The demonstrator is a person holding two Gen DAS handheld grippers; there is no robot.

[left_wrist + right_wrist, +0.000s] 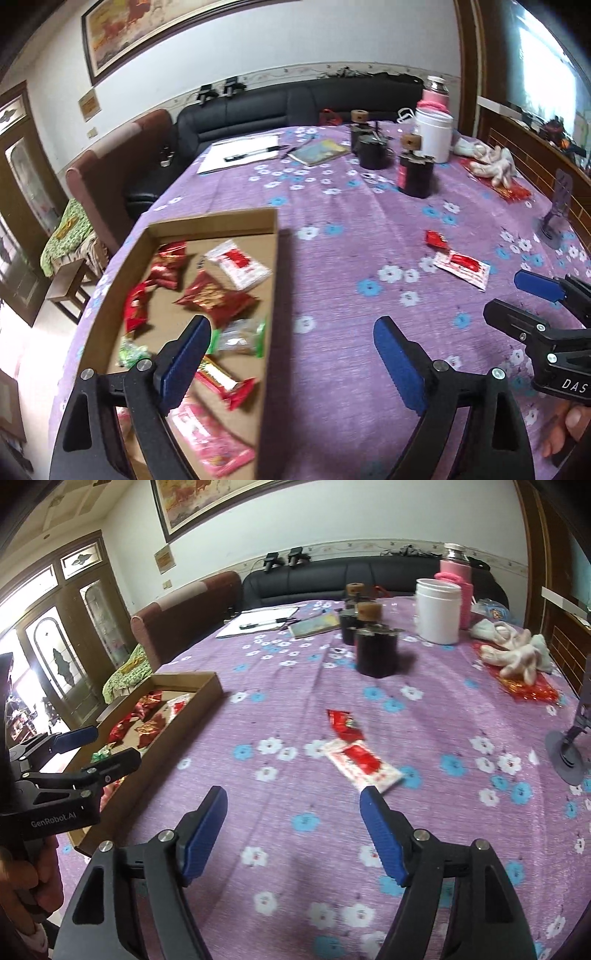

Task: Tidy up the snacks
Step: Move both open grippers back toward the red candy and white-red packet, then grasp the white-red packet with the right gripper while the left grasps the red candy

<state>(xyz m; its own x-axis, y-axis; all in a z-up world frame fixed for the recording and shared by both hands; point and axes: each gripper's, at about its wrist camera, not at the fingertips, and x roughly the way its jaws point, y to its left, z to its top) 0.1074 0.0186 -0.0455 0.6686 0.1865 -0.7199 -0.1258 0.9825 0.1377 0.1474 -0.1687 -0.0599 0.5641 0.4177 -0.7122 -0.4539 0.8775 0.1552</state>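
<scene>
While both grippers hang over the purple cloth, neither one grasps anything. The left gripper has its jaws spread wide and empty: its left finger lies over the near right part of the box, its right finger over bare cloth, and the box's right wall runs up between them. Inside the box lie the sorted snacks, red, white, green and pink packets, most of them just beyond or under that left finger.

The right gripper also stands released, nothing between its pads. Two snacks remain loose on the cloth, right of the box and well apart from it: a white packet with a red panel, and a small red packet touching its far end. The white packet's near corner sits just beyond the tip of the right gripper's right finger, outside the gap. In the left wrist view the same pair lies far right of the left jaws, near the right gripper's tips.
</scene>
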